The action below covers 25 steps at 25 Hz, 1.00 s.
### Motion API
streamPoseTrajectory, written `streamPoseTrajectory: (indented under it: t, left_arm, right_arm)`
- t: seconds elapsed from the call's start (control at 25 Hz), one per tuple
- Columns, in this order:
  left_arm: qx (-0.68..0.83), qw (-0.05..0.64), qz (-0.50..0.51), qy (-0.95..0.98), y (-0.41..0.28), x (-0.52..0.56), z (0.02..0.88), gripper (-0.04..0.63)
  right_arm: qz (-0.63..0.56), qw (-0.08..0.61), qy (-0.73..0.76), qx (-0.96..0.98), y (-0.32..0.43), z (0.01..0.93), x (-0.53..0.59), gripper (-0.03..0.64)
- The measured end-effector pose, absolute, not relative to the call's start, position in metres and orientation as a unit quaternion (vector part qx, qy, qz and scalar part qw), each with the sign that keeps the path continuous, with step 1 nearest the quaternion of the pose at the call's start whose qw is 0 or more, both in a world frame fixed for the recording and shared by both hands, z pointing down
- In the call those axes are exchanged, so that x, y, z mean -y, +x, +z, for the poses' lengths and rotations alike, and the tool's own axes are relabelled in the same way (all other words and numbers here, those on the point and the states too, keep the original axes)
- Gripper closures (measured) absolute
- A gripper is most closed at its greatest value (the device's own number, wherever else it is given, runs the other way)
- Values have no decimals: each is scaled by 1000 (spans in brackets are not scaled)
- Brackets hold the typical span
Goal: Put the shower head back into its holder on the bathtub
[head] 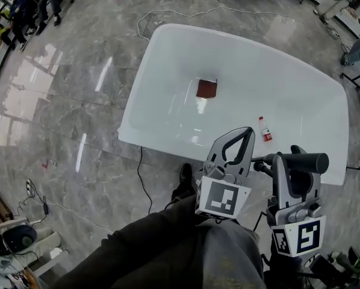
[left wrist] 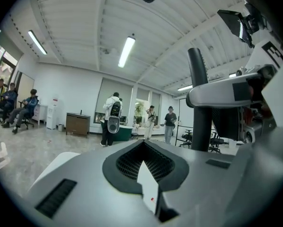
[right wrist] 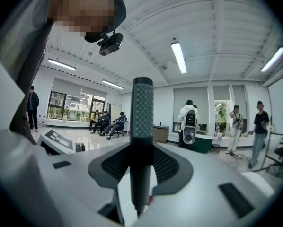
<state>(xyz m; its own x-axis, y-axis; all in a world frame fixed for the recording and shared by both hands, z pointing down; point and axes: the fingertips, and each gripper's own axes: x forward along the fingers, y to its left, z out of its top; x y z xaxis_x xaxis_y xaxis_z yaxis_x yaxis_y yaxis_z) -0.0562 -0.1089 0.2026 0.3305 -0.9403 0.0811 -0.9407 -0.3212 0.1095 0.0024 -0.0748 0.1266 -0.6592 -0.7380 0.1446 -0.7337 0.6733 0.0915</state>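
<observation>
Right gripper (head: 286, 165): clamped on shower head (head: 309, 161), over the bathtub's (head: 168, 36) near rim.
Left gripper (head: 247, 133): jaws together, empty, same rim.
Holder: not made out.
Handling: locate the holder first, grip firmly, lower the handle squarely.

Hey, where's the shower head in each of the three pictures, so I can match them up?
Head view: the shower head lies crosswise at lower right, clamped in the right tool.
Left gripper view: it is the dark upright bar right of centre.
Right gripper view: it stands upright at centre, between the jaws.
Shared landmark: the person with a backpack, seen in both gripper views, not in the head view.
</observation>
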Motion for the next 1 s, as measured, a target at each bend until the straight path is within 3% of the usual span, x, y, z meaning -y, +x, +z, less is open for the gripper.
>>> streamPoseTrajectory:
  t: [1.0]
  left_arm:
    - [549,98,49,829,-35,135,264,592]
  right_arm:
    - [43,79,437,895,35,240,93,477]
